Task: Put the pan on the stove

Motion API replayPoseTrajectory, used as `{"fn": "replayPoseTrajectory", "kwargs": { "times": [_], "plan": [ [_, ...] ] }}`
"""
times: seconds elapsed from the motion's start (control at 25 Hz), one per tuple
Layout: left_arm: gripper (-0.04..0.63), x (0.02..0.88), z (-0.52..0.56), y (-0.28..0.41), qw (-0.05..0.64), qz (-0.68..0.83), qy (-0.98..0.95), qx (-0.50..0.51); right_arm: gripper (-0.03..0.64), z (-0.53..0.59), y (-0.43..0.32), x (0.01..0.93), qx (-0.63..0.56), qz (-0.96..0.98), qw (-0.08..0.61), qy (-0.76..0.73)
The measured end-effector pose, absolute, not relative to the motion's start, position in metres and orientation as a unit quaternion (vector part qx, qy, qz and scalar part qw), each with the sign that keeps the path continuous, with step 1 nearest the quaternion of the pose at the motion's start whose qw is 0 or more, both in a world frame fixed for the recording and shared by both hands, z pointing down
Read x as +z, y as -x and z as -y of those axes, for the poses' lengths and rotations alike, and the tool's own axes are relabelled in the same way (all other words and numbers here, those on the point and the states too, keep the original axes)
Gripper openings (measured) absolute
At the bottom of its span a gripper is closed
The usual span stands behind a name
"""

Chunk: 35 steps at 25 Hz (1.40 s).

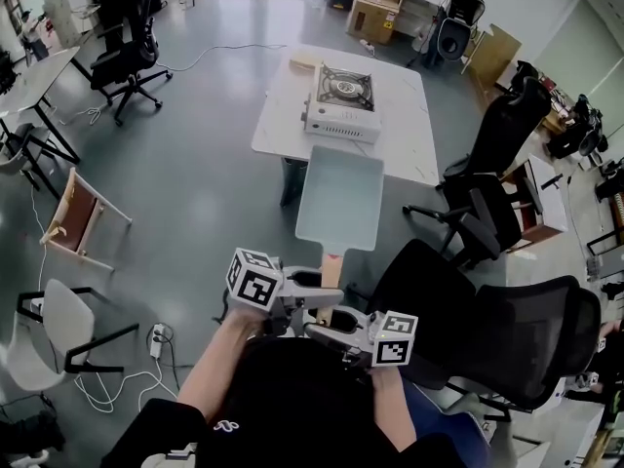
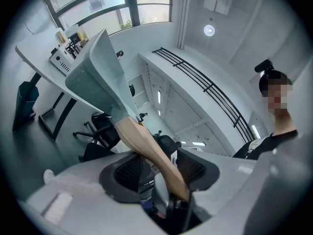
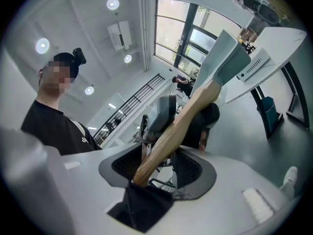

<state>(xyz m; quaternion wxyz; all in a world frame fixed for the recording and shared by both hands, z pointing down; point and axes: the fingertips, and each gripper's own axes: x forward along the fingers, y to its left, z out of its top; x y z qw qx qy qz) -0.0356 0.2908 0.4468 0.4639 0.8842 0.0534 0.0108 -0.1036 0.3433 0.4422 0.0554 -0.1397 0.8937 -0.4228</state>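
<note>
Item under inspection: pan (image 1: 339,208), square, pale blue-grey, with a wooden handle (image 1: 331,269). It is held in the air over the grey floor, at the near edge of the white table (image 1: 414,149), not resting on any surface. The pan body points away from the person toward the table, and the handle points back toward them.

Left gripper (image 1: 310,285): jaws closed on the handle from the left. In the left gripper view the wood runs between the two dark pads and is pinched there.

Right gripper (image 1: 333,328): jaws closed on the butt end of the same handle from the right, just behind the left gripper (the right gripper view shows the handle's end seated between the pads).

Stove (image 1: 340,100): a single-burner portable unit, standing on the table beyond the pan, with its burner uncovered. The pan and stove are apart.

Surroundings: a black mesh office chair (image 1: 487,334) just right of the person, another black chair (image 1: 127,57) at far left, and cardboard boxes (image 1: 375,13) beyond the table.
</note>
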Motion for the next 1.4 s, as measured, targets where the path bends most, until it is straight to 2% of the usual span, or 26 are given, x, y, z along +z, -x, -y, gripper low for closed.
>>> {"fn": "replayPoseTrajectory", "kwargs": {
  "times": [0.76,1.4],
  "plan": [
    [0.221,0.448,-0.209,0.013,0.45,-0.046,-0.892,0.014,0.202,-0.262,0.079,0.444,-0.415,-0.898,0.06,0.13],
    [0.221,0.457,-0.124,-0.016,0.466,-0.041,-0.884,0.009,0.202,-0.178,0.05,0.452,-0.43,-0.892,0.052,0.131]
  ]
}}
